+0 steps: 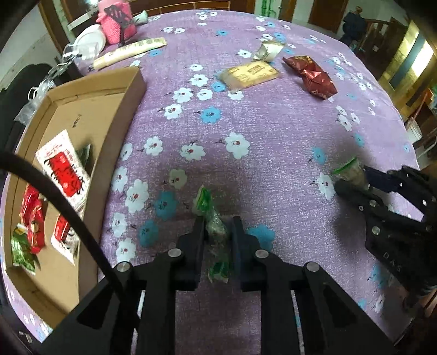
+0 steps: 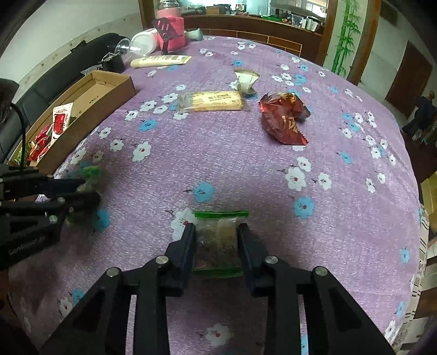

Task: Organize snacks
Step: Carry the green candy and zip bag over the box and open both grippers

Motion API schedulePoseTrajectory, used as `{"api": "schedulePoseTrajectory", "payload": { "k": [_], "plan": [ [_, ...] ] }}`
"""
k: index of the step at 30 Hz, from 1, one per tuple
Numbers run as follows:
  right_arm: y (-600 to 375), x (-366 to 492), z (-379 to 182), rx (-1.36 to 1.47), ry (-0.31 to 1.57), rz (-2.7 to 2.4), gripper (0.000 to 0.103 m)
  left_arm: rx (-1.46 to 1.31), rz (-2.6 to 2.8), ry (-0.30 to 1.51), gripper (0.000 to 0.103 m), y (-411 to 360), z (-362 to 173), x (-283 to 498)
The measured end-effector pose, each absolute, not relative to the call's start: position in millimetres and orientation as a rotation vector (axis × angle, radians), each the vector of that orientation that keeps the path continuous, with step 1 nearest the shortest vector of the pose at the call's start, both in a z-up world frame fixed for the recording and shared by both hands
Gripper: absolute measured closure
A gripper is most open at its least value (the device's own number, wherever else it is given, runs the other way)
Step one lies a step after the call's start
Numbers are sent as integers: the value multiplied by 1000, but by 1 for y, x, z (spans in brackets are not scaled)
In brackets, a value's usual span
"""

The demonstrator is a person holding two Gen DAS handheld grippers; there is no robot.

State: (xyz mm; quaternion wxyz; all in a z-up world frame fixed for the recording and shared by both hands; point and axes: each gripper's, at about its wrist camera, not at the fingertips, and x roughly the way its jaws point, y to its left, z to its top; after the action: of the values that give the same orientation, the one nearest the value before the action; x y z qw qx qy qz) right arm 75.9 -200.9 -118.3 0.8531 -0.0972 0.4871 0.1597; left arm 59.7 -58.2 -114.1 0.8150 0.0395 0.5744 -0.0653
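My left gripper [image 1: 217, 222] is shut on a clear and green snack packet [image 1: 214, 218], held above the purple flowered tablecloth [image 1: 273, 123]. My right gripper [image 2: 217, 226] is shut on a clear green-edged snack bag [image 2: 218, 240]; it also shows in the left wrist view [image 1: 352, 177]. The left gripper shows at the left of the right wrist view [image 2: 87, 188]. A cardboard box [image 1: 120, 120] at the left holds several red, white and green packets. A beige packet [image 1: 250, 74], a dark red bag [image 1: 311, 76] and a white wrapper [image 1: 269, 50] lie on the far cloth.
A long cream packet [image 1: 131, 52], a pink knitted holder [image 1: 117, 21] and white plates [image 1: 88, 41] sit at the far left edge. A black sofa [image 2: 68, 62] stands beyond the table. A black cable [image 1: 54, 188] crosses over the box.
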Motion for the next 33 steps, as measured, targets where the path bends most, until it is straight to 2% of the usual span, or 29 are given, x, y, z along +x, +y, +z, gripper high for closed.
{"api": "schedulePoseTrajectory", "payload": {
  "k": [15,24,28,33],
  "plan": [
    [-188,61,-85,-207,983,360,73,13,-181,1105,83,-34,-67,28],
    [-99,70,-48,-254,910,508,73,-101,-27,1051,82,69,-39,34],
    [-39,77,-42,-246,891,612,74,-150,96,1065,82,131,-42,43],
    [19,92,-48,-210,913,693,74,-176,171,1092,82,171,-53,56]
  ]
}}
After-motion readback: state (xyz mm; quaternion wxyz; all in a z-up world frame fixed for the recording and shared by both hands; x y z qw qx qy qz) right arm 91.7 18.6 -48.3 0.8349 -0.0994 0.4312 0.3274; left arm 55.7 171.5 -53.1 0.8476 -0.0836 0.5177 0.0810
